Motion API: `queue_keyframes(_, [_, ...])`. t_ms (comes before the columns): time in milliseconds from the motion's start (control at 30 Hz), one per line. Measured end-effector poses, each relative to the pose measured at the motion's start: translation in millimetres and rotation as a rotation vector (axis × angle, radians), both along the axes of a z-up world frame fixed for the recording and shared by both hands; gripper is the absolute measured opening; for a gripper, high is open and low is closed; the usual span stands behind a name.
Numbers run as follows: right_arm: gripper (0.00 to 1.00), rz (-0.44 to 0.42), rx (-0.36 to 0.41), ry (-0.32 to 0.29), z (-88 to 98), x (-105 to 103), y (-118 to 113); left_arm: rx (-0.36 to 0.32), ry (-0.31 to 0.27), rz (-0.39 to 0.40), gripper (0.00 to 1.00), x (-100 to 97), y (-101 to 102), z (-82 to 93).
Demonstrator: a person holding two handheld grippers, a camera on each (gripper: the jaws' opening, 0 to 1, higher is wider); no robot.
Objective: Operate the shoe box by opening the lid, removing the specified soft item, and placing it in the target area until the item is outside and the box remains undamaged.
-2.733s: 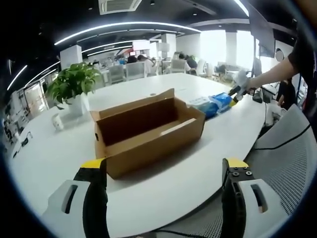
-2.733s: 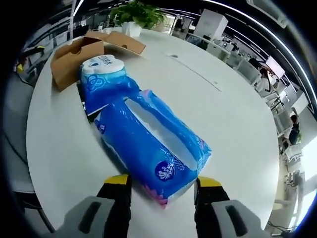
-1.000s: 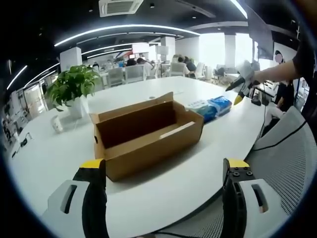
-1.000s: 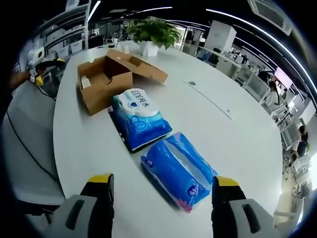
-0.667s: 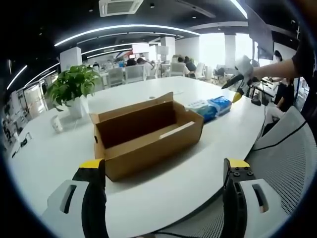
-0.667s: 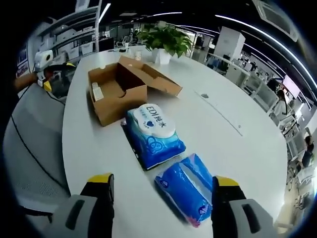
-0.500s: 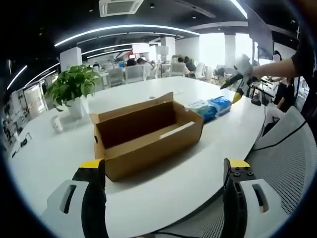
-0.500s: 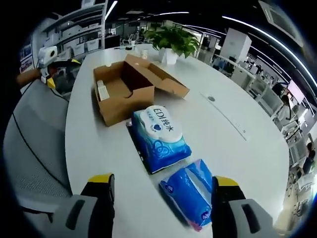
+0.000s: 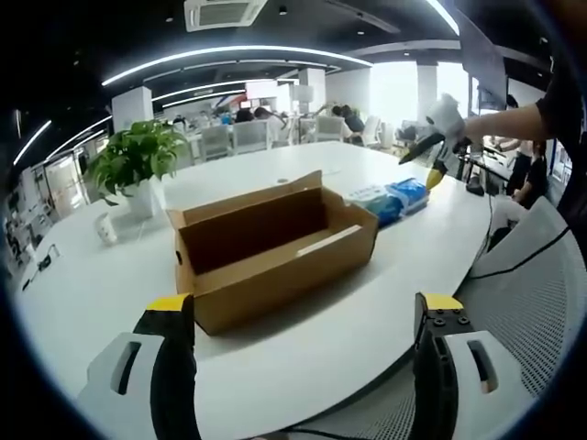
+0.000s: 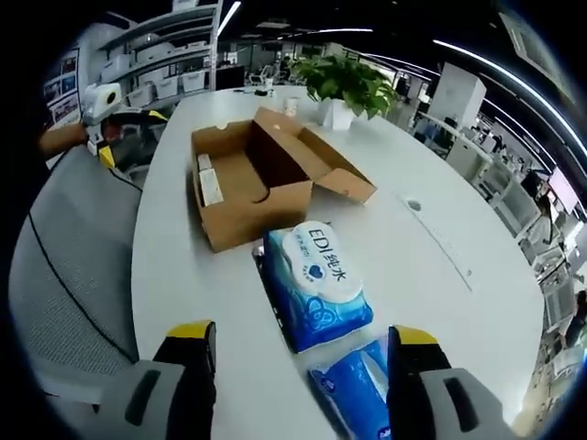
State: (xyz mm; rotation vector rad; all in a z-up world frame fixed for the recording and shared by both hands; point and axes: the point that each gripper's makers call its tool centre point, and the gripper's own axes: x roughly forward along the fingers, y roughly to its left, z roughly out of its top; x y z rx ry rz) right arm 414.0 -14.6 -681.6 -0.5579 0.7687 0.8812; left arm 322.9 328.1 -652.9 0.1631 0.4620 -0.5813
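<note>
Since the earlier frames the right tool (image 10: 298, 344) has drawn back and risen away from the two blue packs, so that in the right gripper view the shoe box (image 10: 252, 188) now sits nearer the centre and the packs lie lower in the frame. In the left gripper view the box (image 9: 275, 243) holds the same place at centre as before, while the right tool (image 9: 431, 151), seen at upper right in the person's hand, stands higher above the worktop (image 9: 348, 321).

Left tool (image 9: 298, 316): jaws wide apart at the bottom of its view, holding nothing, short of the box's near wall.

Right tool: jaws wide apart at the bottom of its view, holding nothing, above the packs.

Shoe box: brown cardboard, standing on the white worktop (image 10: 183, 312) with its lid folded back and open. A small pale item lies inside against one end wall; its kind cannot be told.

Wipes pack (image 10: 316, 284): blue and white, outside the box, lying flat on the worktop just beside the box's end, centre of the right gripper view. Whether it touches the box cannot be told.

Tissue pack (image 10: 358, 399): blue, lower centre of the right gripper view, between the right tool's jaws in the frame, just beyond the wipes pack. Both packs also appear right of the box in the left gripper view (image 9: 394, 197).

Potted plant (image 9: 133, 160): on the worktop beyond the box, upper left of the left gripper view.
</note>
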Motion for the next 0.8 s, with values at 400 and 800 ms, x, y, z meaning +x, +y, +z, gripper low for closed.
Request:
queue_keyframes(400, [0.71, 0.068, 0.016, 0.0, 4.2, 7, 30, -0.005, 0.002, -0.004, 0.99, -0.3, -1, -0.3])
queue_keyframes(800, [0.68, 0.153, 0.029, 0.012, 3.6, 10, 67, -0.004, 0.003, -0.002, 0.99, 0.1, -1, -0.8])
